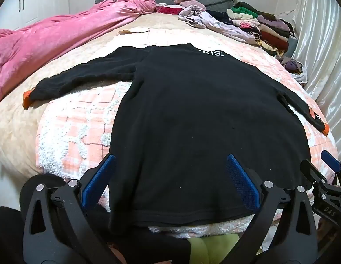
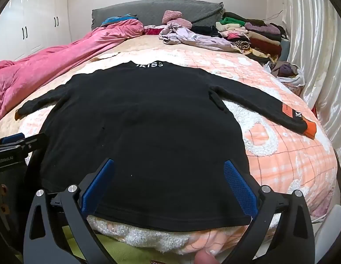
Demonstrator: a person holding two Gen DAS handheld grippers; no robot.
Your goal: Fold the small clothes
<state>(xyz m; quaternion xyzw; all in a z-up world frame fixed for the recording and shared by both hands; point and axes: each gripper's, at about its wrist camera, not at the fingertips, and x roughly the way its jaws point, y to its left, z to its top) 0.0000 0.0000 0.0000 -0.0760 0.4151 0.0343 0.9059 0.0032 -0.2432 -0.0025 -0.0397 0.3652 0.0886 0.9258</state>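
Note:
A black long-sleeved top (image 1: 192, 114) (image 2: 148, 118) with white lettering at the collar and orange cuffs lies flat on the bed, both sleeves spread sideways. My left gripper (image 1: 170, 160) hovers open over the hem's left part, its blue pads wide apart with nothing pinched. My right gripper (image 2: 168, 165) stands open above the hem's right part, also gripping nothing. The right gripper's blue fingertip (image 1: 330, 162) shows at the right edge of the left wrist view. The left gripper's fingertip (image 2: 12, 138) shows at the left edge of the right wrist view.
The bed carries a peach checked blanket (image 2: 287, 154) with fluffy white patches. A pink duvet (image 1: 49, 44) lies bunched along the left. A loose lilac garment (image 2: 192, 37) and stacks of folded clothes (image 2: 254, 35) sit near the grey headboard. Shiny curtains (image 2: 313, 44) hang on the right.

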